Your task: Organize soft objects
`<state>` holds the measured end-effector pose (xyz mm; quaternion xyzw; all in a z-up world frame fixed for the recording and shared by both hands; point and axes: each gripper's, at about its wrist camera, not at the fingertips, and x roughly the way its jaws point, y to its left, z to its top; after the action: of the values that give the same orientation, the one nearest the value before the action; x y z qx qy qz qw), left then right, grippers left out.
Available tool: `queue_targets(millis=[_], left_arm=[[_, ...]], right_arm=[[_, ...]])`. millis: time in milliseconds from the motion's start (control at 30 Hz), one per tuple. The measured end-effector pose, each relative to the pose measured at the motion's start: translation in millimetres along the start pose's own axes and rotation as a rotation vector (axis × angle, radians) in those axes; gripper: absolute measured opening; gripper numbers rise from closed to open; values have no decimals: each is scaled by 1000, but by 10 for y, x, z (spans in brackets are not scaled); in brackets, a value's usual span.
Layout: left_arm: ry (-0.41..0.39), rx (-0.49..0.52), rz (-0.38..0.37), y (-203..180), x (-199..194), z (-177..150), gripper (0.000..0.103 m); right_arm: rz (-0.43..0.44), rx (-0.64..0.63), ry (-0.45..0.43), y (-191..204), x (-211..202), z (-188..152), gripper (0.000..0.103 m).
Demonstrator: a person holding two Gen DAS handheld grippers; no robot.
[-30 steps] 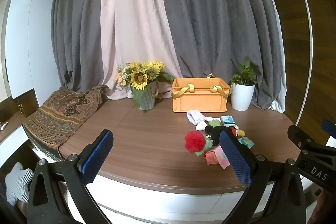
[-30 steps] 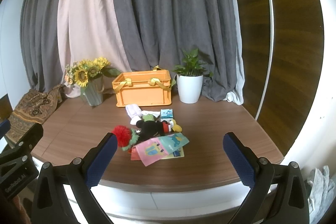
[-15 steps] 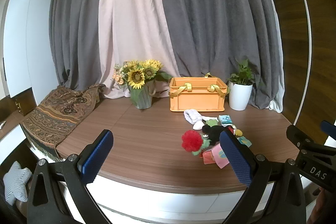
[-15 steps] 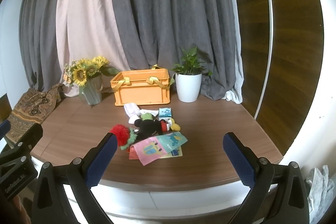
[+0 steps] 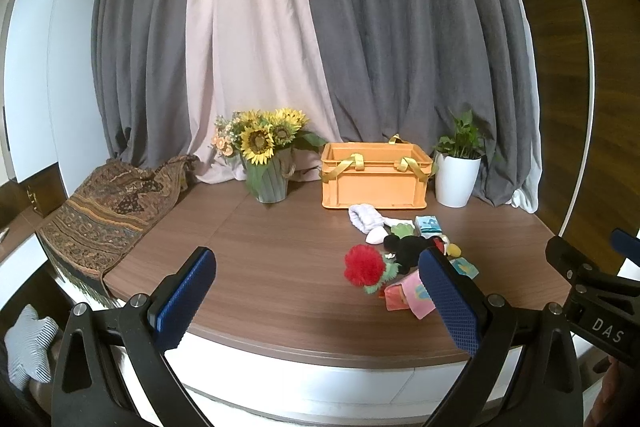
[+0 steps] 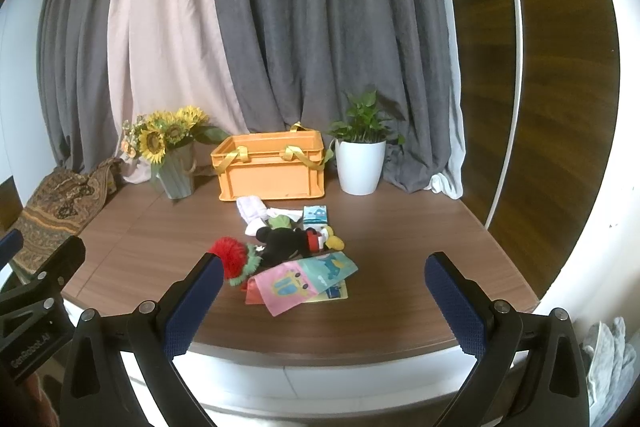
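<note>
An orange crate (image 5: 376, 179) (image 6: 270, 169) with yellow handles stands at the back of the brown table. In front of it lies a pile of soft things: a white sock (image 6: 250, 207), a black mouse plush (image 6: 286, 245), a red pompom flower (image 5: 364, 265) (image 6: 230, 255), a pink cloth (image 6: 286, 285) and a teal cloth (image 6: 328, 267). My left gripper (image 5: 320, 297) is open and empty, above the table's front edge, left of the pile. My right gripper (image 6: 324, 301) is open and empty, just in front of the pile.
A vase of sunflowers (image 5: 266, 155) stands left of the crate and a white plant pot (image 6: 360, 163) right of it. A patterned throw (image 5: 108, 207) hangs over the table's left end. Curtains close the back. The table's rounded front edge (image 6: 320, 355) is near.
Both views have tilted up slightly, so the table objects sit a little lower and farther in frame. Both grippers stay open; nothing on the table has moved.
</note>
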<state>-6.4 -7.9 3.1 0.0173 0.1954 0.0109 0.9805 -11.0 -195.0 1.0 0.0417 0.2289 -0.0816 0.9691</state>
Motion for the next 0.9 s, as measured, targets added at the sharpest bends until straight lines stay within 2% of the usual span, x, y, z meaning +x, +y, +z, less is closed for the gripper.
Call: queue_targets(millis=[633, 900], left_arm=[[22, 6, -3, -31, 150, 13, 103], [64, 14, -7, -118, 326, -35, 103]], right_arm=[[0, -3, 12, 9, 99, -7, 102], [9, 0, 38, -42, 264, -8, 102]])
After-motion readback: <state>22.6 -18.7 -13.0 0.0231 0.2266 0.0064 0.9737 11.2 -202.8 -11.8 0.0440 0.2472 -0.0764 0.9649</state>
